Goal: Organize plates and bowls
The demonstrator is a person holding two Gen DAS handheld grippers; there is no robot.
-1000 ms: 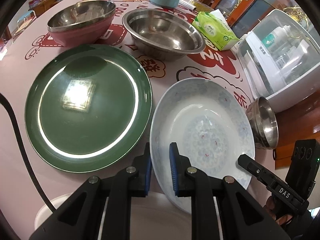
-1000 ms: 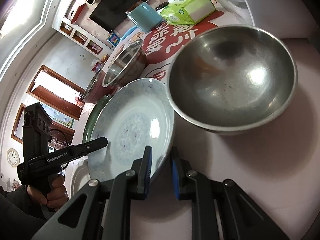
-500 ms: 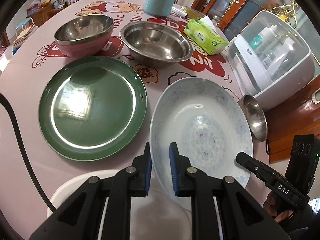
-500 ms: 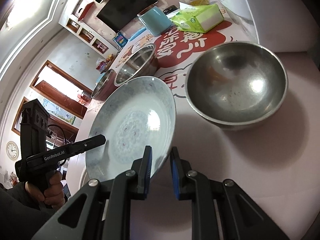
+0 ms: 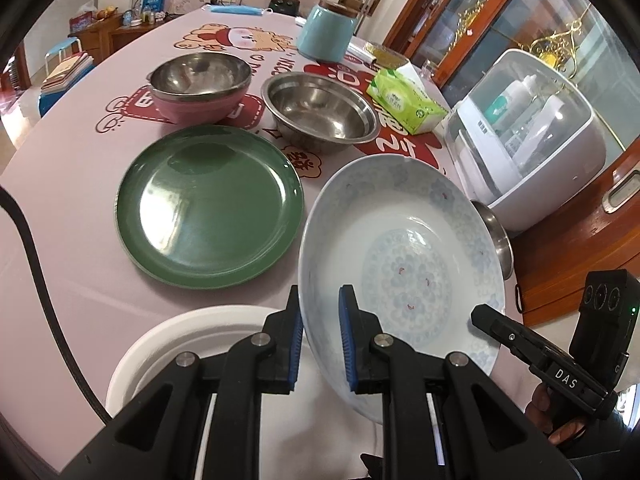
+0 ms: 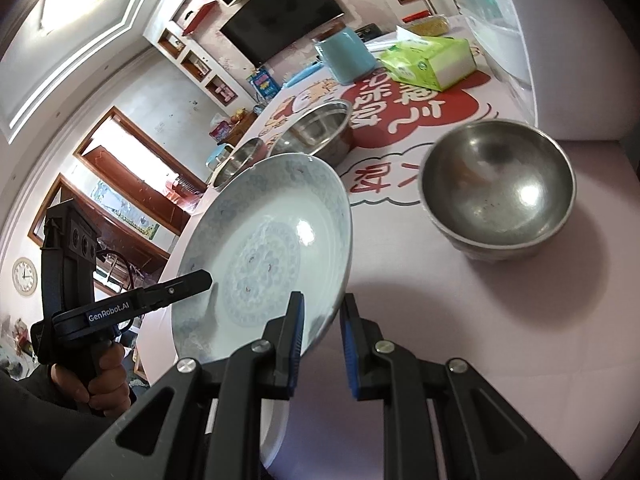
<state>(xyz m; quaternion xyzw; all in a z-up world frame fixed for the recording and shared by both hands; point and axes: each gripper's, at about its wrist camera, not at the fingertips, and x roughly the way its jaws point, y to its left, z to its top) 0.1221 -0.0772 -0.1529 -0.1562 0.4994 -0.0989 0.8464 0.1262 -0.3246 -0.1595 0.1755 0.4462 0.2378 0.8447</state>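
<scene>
Tablecloth (image 5: 80,184), pale pink with red cartoon prints and lettering, covers the whole table, and the dishes sit spread across it. At the far right stands a white dome-lidded cabinet (image 5: 532,148) with bottles inside.

Nearest and biggest of the dishes is the blue-and-white porcelain plate (image 5: 404,264): deep, glossy, pale blue with a floral ring at its centre, tiny red marks, and a faint flower pattern around the rim. It is lifted clear of the cloth and tilted, held at both edges. The left gripper (image 5: 319,336) is clamped on its near left rim, blue pads on either side of the edge; the right gripper (image 6: 322,332) pinches the opposite rim the same way, a hand (image 6: 106,380) visible around the other handle.

Left of it lies the dark green plate (image 5: 210,208), flat on the cloth, shiny, with a raised rim. Near the left gripper, below the lifted plate, rests a white plate (image 5: 168,340), partly hidden by the tool.

Farther back sit a wide steel basin (image 5: 320,110) and, to its left, a steel bowl (image 5: 200,74) nested in a pink bowl (image 5: 192,106). To the right of the lifted plate, a smaller steel bowl (image 6: 498,196) stands upright on the cloth, its inside dull and lightly speckled.

Behind them are a green tissue pack (image 5: 406,100) and a light blue canister (image 5: 326,32).
</scene>
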